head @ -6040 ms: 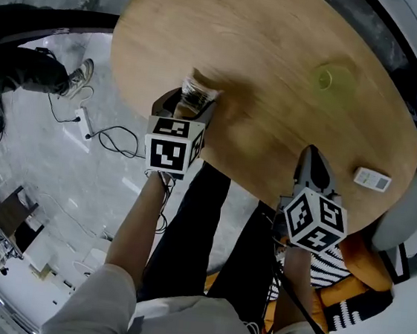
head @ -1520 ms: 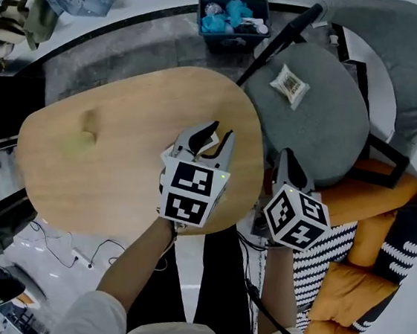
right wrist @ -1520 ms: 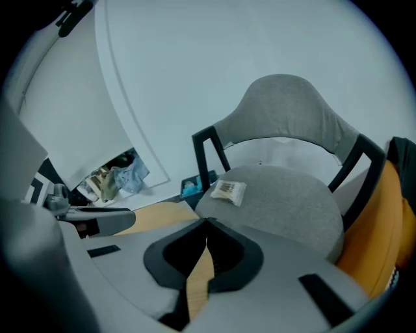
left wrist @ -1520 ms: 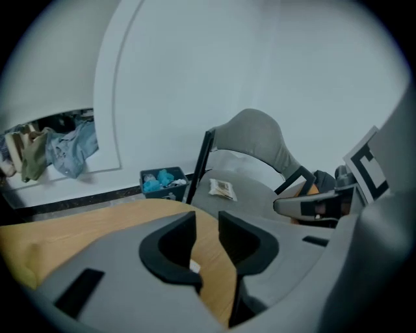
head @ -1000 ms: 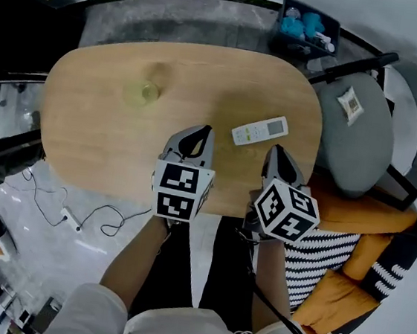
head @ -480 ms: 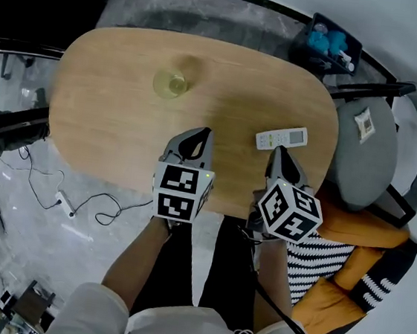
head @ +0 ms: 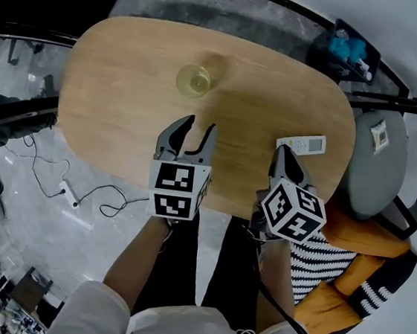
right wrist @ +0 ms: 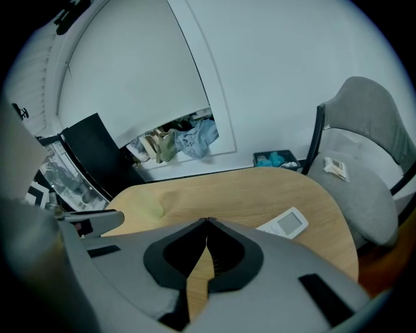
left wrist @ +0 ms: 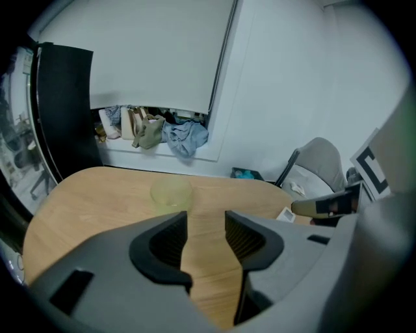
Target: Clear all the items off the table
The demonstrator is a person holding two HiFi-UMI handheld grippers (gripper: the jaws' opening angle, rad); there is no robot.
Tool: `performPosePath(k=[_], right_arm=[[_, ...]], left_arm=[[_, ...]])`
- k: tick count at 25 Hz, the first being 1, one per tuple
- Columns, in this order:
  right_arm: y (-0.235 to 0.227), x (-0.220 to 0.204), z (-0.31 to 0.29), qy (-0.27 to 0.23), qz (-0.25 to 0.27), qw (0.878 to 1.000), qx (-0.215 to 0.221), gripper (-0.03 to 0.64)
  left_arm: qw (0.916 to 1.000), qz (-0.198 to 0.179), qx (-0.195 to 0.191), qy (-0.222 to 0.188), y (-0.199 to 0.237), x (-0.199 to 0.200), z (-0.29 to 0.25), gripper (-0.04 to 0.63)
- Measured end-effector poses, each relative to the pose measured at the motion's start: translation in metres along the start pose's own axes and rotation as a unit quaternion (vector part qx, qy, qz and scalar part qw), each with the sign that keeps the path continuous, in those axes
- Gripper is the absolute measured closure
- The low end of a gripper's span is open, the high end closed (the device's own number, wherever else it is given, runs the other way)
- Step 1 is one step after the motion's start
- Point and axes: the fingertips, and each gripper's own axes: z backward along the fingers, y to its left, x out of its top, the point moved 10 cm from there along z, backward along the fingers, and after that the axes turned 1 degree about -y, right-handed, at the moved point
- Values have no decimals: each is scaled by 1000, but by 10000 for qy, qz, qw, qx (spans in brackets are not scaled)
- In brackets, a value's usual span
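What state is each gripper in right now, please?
Left gripper: open, its jaws have just been opening, nothing between them.
Right gripper: shut, empty.

Translucent yellow-green cup [head: 194, 81] stands upright on the wooden table [head: 110, 114]; white remote [head: 301, 144] lies flat near its edge.

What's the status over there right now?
Left gripper empty, fingers just opening. Right gripper shut, empty. Glass and remote on table. Nothing blocking either.

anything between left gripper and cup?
Only bare table between the cup and the left gripper, whose empty jaws have just been opening. Head view shows it.
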Motion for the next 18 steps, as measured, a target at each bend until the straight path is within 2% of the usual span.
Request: performPosePath(k=[2, 4, 6, 15, 18], right_arm=[[7, -1, -8, 53, 16, 10000, 31, 592], [15, -2, -16, 107, 44, 9999, 45, 592], [22, -1, -23, 149, 86, 9998, 42, 592], [37, 1, -43, 316, 99, 9994, -55, 592], [39, 0, -49, 380, 91, 9992, -80, 592]], left_arm=[[10000, -5, 25, -36, 15, 3, -4, 372], [9999, -91, -26, -78, 31, 7, -10, 279], [9995, -297, -90, -29, 46, 13, -20, 248], [9902, -1214, -552, 424, 75, 35, -65, 212], [9866, -1347, -719, 570, 73, 37, -74, 212]])
